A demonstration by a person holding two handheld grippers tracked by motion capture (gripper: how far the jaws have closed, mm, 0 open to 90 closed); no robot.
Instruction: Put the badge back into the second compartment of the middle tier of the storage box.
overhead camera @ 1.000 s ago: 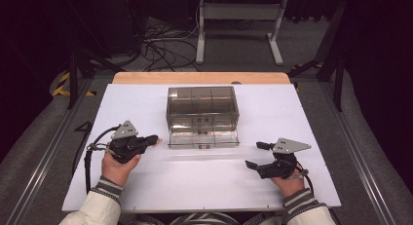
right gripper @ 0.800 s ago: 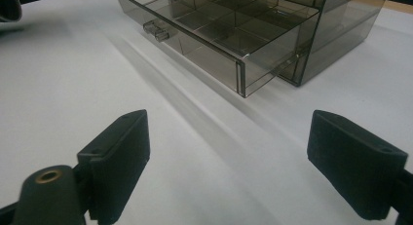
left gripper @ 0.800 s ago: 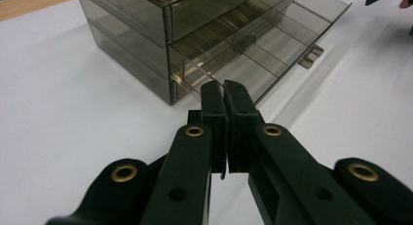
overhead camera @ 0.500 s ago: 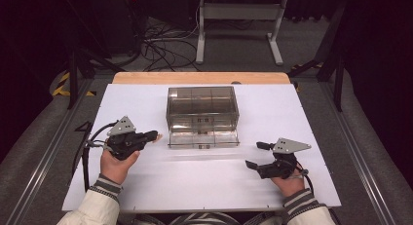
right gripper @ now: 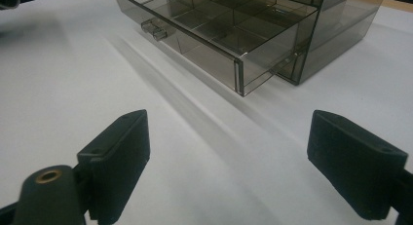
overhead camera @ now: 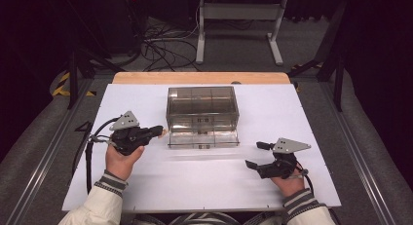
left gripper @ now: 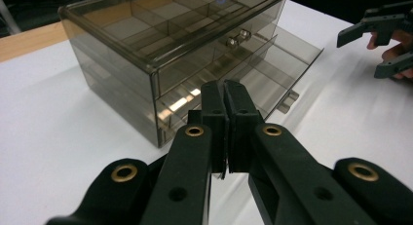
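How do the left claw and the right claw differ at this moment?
The left claw is shut, jaws pressed together, empty; the right claw is wide open. The left sits close beside the drawer box, the right farther off on the table. Both are hand-held and hold nothing.

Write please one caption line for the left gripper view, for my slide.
Shut left tongs face a smoky clear drawer box with its bottom drawer pulled out.

High cam looks down; both gripper cams low, share drawer box [left gripper: 170,45]
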